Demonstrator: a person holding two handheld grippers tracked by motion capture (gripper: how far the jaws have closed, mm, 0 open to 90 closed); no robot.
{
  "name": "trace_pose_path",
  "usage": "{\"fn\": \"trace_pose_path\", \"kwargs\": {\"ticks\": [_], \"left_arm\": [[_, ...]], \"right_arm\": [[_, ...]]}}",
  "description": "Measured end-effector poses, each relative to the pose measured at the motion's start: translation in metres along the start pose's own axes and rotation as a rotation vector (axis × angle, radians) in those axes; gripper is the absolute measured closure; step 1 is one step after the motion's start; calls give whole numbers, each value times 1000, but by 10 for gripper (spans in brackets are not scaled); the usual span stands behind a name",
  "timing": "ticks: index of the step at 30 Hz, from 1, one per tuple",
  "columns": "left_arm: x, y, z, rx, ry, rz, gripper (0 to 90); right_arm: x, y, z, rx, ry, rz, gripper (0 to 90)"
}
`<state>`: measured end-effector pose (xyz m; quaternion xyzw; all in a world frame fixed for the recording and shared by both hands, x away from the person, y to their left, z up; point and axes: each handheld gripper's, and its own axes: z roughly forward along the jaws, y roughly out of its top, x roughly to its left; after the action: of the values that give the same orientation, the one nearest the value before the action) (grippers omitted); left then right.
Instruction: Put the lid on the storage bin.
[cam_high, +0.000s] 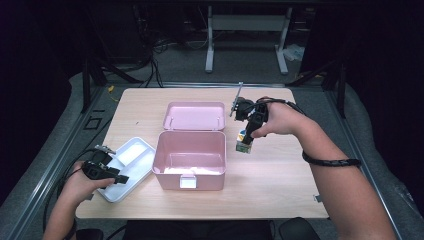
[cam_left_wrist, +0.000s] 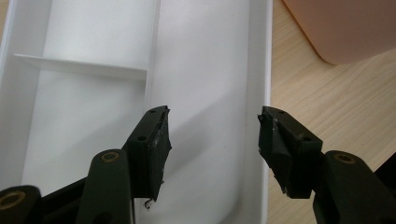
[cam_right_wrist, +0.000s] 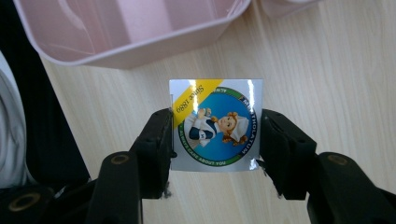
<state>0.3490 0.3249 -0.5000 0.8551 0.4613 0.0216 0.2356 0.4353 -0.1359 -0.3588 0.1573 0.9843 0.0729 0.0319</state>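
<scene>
Item: small square glossy box with a blue-and-green cartoon label (cam_right_wrist: 215, 125). Held clear of the light wooden desk (cam_high: 280, 170), mid-desk toward its right edge, in my right hand-held gripper (cam_high: 246, 141), jaws wide and clamped on its sides.

Left hand-held gripper (cam_left_wrist: 212, 140): jaws spread, nothing between them, over the white plastic divided tray (cam_high: 134, 150) near the left front corner.

Step, as I judge: carrying to the open pink plastic storage box (cam_high: 189, 159). Next: clear its rim, lower, release.

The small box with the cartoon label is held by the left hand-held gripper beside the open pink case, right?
Not quite: the right hand-held gripper holds the small box beside the open pink case, as the right gripper view shows.
</scene>
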Motion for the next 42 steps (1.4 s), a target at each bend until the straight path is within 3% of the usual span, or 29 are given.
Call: {"fn": "trace_pose_path", "kwargs": {"ticks": [9, 15, 20, 24, 42], "left_arm": [[0, 0, -1, -2, -3, -4, 436], [0, 0, -3, -7, -2, -4, 436], [1, -1, -3, -4, -5, -3, 436], [1, -1, -3, -6, -5, -2, 436], [0, -1, 0, 0, -9, -4, 436]], "right_arm": [[16, 29, -23, -42, 15, -84, 468], [28, 52, -25, -63, 19, -139, 468], [35, 65, -17, -56, 29, -171, 468], [41, 77, 3, -41, 45, -196, 468], [41, 76, 58, -20, 50, -189, 467]]}}
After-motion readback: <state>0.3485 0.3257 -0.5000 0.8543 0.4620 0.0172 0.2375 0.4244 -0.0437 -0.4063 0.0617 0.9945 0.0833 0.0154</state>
